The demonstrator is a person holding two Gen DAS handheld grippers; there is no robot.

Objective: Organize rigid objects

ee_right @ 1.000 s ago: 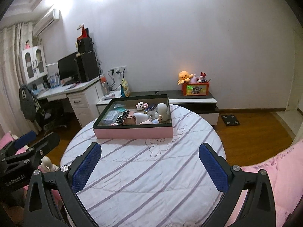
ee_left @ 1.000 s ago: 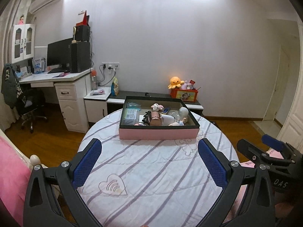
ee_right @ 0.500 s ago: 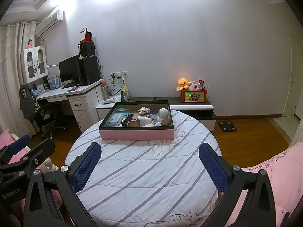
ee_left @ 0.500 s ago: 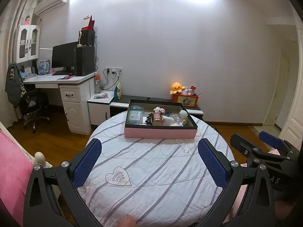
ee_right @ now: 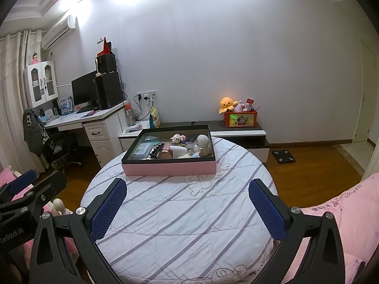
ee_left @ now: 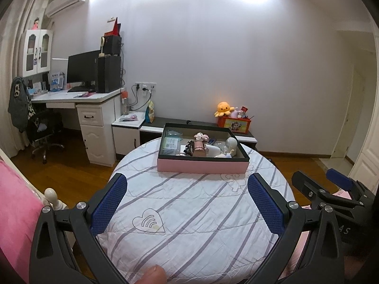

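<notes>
Grippers, your left [ee_left: 187, 198] and right [ee_right: 187, 201], gape wide, holding nothing; your box [ee_left: 202, 165] lies crosswise on the table [ee_left: 189, 213], long side facing you.

Box [ee_left: 203, 166] on table [ee_left: 196, 224], far side

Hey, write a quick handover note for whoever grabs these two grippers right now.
Left gripper: open, holding nothing, held back above the near side of the round table.
Right gripper: open, holding nothing, alongside it.
Pink tray sits at the table's far side, holding the pink cylinder, white doll head and other small items jumbled together.
Done: nothing visible.
Left: sorting those items.
</notes>
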